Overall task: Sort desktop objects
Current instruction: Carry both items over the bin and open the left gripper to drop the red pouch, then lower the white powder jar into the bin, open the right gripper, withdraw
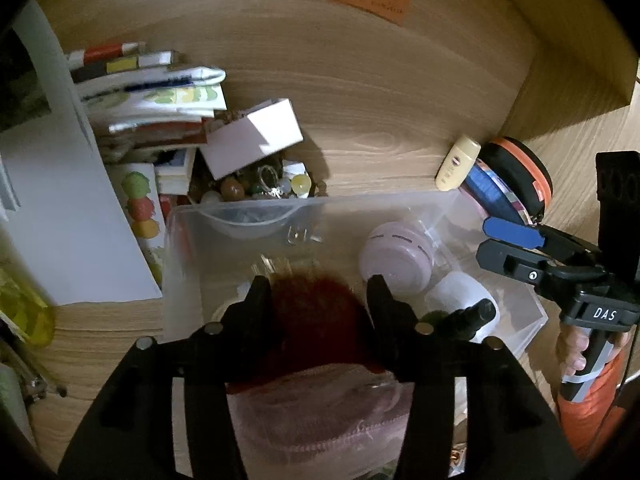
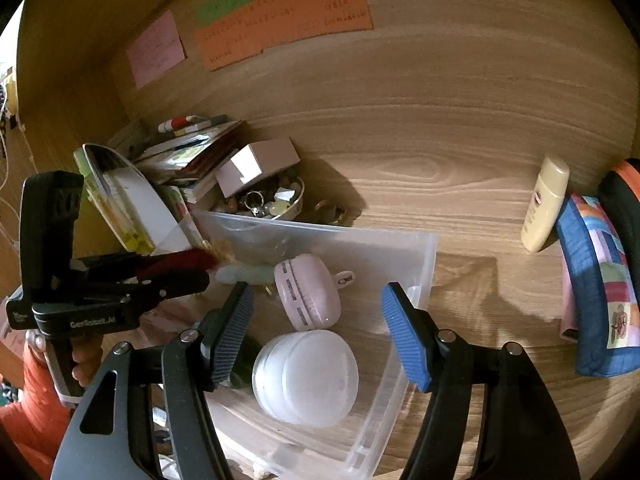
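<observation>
A dark red fuzzy item (image 1: 316, 312) sat between the parted fingers of the left gripper (image 1: 318, 292), over the clear plastic bin (image 2: 424, 264) on the tabletop (image 2: 440, 168); whether the pads pressed it is unclear. The right gripper (image 2: 318, 312) hung released above a white jar (image 2: 306, 376) and pink case (image 2: 308, 296).

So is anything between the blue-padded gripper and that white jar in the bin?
Nothing visible. The right gripper hangs open over the bin, and the white jar lies bare below its fingers. The pink case sits just beyond the jar, not over it.
</observation>
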`<state>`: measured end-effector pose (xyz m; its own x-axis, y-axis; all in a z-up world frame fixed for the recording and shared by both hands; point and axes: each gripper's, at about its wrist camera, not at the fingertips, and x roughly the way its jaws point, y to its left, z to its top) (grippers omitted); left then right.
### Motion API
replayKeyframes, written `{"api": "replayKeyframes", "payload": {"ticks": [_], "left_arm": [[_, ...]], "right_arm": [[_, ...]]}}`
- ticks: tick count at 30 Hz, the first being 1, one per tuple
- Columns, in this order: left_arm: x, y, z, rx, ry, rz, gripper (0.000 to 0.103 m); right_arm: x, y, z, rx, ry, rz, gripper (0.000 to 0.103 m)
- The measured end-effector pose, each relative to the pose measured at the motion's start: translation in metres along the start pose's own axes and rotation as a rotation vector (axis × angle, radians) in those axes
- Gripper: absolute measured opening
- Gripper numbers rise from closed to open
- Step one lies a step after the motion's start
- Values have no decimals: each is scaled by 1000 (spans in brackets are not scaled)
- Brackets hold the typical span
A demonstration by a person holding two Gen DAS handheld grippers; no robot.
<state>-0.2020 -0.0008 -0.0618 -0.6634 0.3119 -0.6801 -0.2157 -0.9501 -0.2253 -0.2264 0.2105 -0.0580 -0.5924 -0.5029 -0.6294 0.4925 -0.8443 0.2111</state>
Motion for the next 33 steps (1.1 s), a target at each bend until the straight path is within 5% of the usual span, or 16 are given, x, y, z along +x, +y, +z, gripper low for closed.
{"api": "replayKeyframes", "payload": {"ticks": [8,13,20,33], "left_arm": [[-21,-5,3,16,-68,8,60],[-38,-7,5,3,-117,92,72],[-62,-6,-2,-14,-146,110,90],[-114,-22,-42,32,-206,182,96]], "right_arm": [[0,8,-1,-17,3,-1,64],[-10,15,2,-34,-33,-12,74],[-31,34,3,-99,-103,-66,86],[-80,56,-22,-140,-156,-126,90]]}}
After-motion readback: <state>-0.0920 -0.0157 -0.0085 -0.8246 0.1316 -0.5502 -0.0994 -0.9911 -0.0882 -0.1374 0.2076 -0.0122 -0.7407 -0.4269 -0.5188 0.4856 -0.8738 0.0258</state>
